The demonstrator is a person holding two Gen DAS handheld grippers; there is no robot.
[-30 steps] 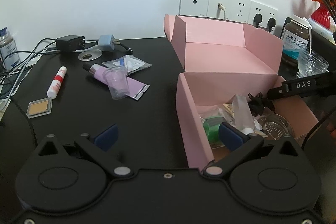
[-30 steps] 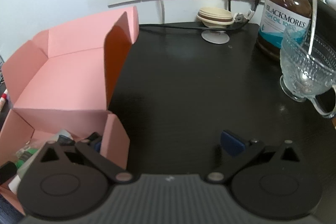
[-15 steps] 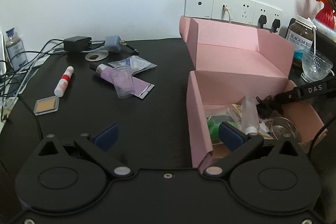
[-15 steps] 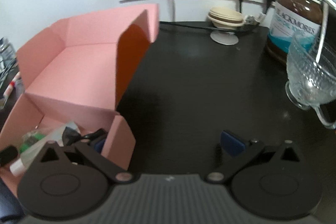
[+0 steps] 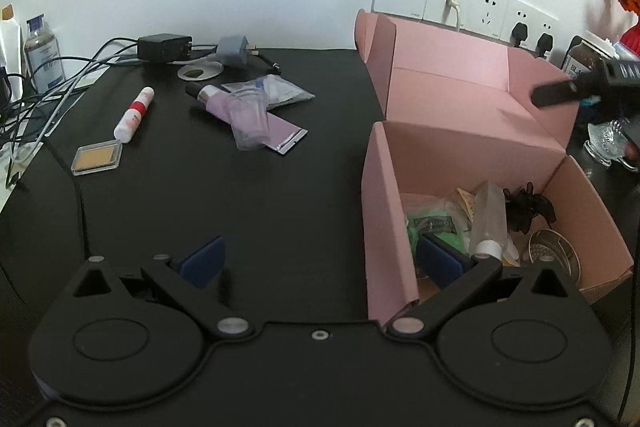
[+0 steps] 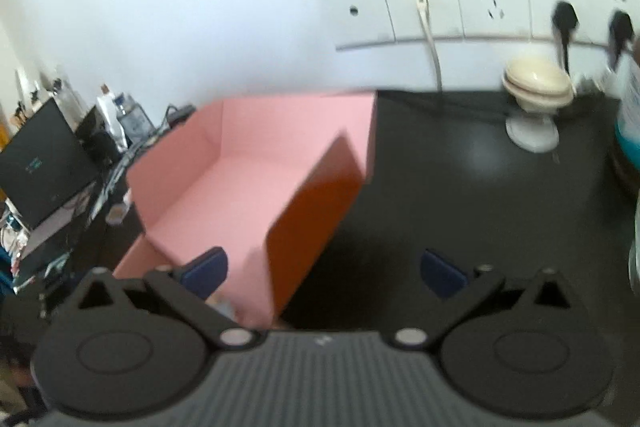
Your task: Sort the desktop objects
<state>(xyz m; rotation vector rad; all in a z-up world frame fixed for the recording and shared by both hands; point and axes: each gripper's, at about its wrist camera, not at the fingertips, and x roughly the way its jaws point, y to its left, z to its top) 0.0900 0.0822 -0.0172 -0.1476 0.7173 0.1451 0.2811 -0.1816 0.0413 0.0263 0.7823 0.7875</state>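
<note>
Above the black table (image 5: 280, 195), left wrist view: left tool (image 5: 320, 261) hovers level, jaws apart, empty, straddling the pink box (image 5: 472, 147) wall. Loose cup (image 5: 249, 123), lip balm (image 5: 134, 115), compact (image 5: 97, 157) lie left; bottle (image 5: 488, 223) inside box. Right wrist view, blurred: right tool (image 6: 324, 273) apart, empty, over box flap; sockets (image 6: 472, 7) behind.

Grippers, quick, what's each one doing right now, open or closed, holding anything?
Left gripper: open, holding nothing, straddling the near wall of the pink box.
Right gripper: open, holding nothing; view blurred.
</note>
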